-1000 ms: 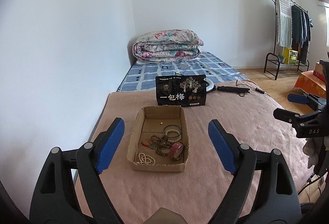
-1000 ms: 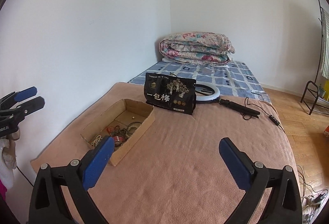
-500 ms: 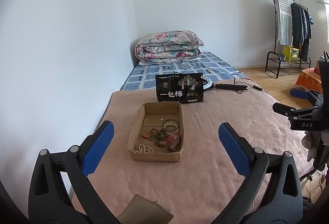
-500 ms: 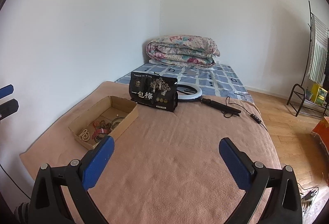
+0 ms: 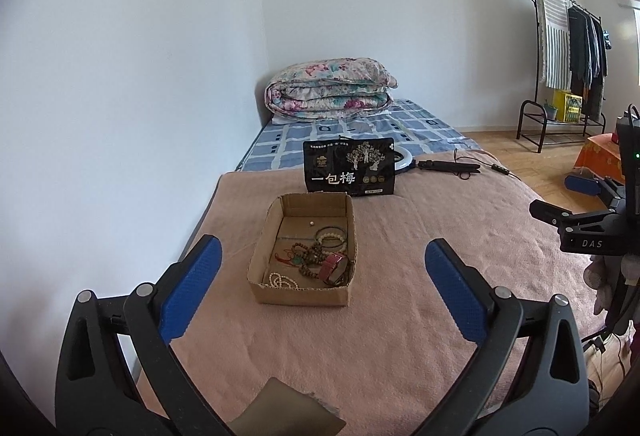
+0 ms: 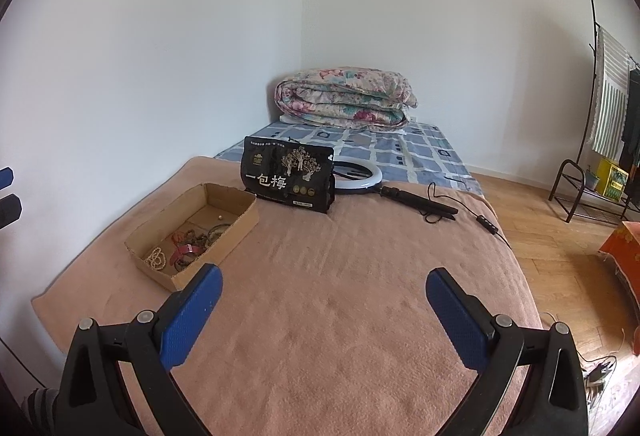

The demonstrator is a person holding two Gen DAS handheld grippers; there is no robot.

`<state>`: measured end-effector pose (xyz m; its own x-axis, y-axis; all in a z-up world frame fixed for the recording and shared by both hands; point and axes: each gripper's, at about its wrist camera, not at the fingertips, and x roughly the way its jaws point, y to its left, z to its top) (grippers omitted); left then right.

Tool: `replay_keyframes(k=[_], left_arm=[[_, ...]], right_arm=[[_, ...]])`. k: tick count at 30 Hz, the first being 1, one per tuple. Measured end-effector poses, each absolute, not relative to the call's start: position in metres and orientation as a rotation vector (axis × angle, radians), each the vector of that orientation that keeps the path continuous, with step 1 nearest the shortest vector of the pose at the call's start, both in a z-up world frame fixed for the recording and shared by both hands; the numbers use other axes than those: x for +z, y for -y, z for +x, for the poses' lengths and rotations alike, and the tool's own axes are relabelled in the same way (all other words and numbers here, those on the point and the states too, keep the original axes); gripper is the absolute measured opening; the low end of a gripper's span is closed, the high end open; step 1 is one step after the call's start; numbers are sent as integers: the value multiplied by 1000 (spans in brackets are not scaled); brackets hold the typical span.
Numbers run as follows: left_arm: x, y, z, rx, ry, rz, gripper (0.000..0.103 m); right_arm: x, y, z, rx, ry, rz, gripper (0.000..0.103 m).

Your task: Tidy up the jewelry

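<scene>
A shallow cardboard box (image 5: 262, 256) (image 6: 236, 226) sits on the pink blanket and holds tangled jewelry (image 5: 316, 260) (image 6: 186, 244): bead bracelets, a pearl string, a red watch, one loose bead. Behind it stands a black pouch (image 5: 349, 167) (image 6: 287, 173) with white characters. My left gripper (image 5: 320, 292) hangs wide open in front of the box, nothing between its blue pads. My right gripper (image 6: 320, 310) is also wide open over bare blanket, right of the box. In the left wrist view the right gripper (image 5: 576, 203) shows at the right edge.
A ring light (image 6: 366, 177) with a black handle and cable lies behind the pouch. A folded floral quilt (image 5: 330, 89) rests on the checked sheet at the wall. A clothes rack (image 5: 568, 63) and an orange box (image 6: 620, 248) stand on the wooden floor at right.
Both grippers drew back from the box, which now looks smaller and farther. The left jaws spread wider. The right view swung a little to the right.
</scene>
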<state>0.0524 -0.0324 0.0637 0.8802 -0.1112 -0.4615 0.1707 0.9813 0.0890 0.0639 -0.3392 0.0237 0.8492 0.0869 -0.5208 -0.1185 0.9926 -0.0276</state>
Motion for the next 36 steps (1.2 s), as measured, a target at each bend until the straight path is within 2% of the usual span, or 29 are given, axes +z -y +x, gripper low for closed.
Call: replay_keyframes(k=[36], left_arm=[[65, 28, 47, -145, -461, 115, 103]], right_arm=[[18, 346, 66, 93, -558, -29, 103]])
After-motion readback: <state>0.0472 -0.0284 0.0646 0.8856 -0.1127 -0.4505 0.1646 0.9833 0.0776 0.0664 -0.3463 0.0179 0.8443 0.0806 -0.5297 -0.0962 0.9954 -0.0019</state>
